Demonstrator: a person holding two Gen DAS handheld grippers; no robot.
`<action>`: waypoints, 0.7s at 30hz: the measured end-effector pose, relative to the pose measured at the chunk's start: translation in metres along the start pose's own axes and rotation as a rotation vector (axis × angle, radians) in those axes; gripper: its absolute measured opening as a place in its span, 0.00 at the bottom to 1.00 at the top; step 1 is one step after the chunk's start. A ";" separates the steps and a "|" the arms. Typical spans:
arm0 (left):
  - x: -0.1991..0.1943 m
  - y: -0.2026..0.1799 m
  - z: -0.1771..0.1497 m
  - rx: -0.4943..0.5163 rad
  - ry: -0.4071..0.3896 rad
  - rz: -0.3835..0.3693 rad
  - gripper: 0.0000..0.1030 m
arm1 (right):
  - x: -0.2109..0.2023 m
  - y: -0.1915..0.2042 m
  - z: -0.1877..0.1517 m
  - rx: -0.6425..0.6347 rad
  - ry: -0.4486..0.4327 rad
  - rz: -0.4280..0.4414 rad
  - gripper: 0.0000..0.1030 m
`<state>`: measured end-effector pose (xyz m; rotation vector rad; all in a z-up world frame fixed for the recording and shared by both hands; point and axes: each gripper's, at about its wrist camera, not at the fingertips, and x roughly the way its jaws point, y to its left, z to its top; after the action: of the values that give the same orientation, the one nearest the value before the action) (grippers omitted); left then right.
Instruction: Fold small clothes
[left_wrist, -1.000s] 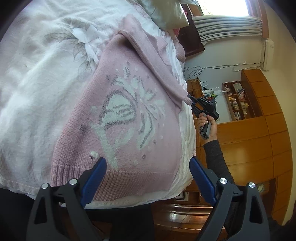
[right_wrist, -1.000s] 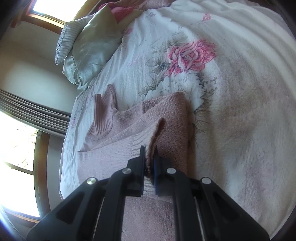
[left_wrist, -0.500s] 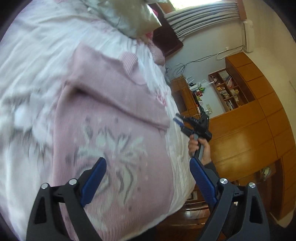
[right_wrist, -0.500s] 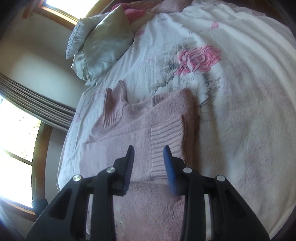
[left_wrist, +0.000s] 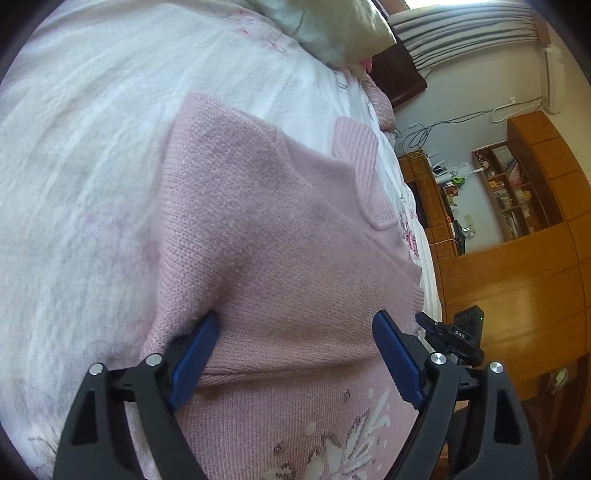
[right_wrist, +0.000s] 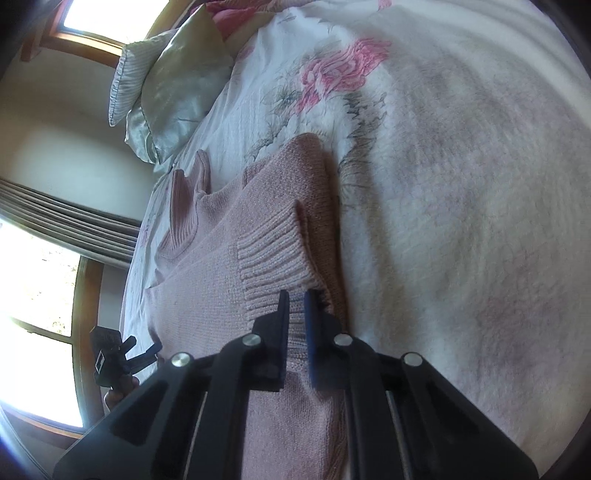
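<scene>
**Pink sweater folded on the bed, both grippers at its edges**

A bed covered by a white bedspread (right_wrist: 461, 221) with pink roses fills most of both views. In the right wrist view, a pale green pillow (right_wrist: 173, 85) lies at the head of the bed toward 11 o'clock, with a window and pleated curtain along the left edge. In the left wrist view, wooden cabinets (left_wrist: 517, 280) and shelves of small items stand at 3 o'clock beyond the bed's edge.

The pink sweater (left_wrist: 280, 236) lies flat on the bedspread near the side of the bed, at the centre of the left wrist view. Its sleeves are folded over the body, its ribbed collar points toward 1 o'clock, and a white flower pattern shows at 6 o'clock.

The left gripper (left_wrist: 293, 354) sits with its blue-padded jaws spread wide, straddling the sweater's folded layer; one pad presses into the knit at 7 o'clock. It holds nothing.

The right gripper (right_wrist: 295, 325) has its jaws drawn nearly together over the ribbed cuff (right_wrist: 273, 258) of the folded sleeve, with a narrow strip of knit between the pads. Whether the pads actually pinch the fabric, I cannot tell.
</scene>
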<state>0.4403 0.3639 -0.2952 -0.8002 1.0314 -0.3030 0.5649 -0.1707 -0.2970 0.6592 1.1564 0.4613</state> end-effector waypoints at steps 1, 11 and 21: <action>-0.005 -0.001 -0.001 -0.010 0.004 0.003 0.83 | -0.006 -0.003 0.000 0.020 -0.019 0.000 0.13; -0.015 -0.047 0.052 0.064 -0.073 0.005 0.93 | 0.003 0.032 0.029 0.012 -0.066 0.044 0.29; 0.020 -0.011 0.078 -0.010 -0.028 0.086 0.94 | 0.024 0.031 0.060 -0.009 -0.050 0.000 0.28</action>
<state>0.5184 0.3793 -0.2793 -0.7652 1.0391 -0.2130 0.6295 -0.1468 -0.2770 0.6593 1.1061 0.4473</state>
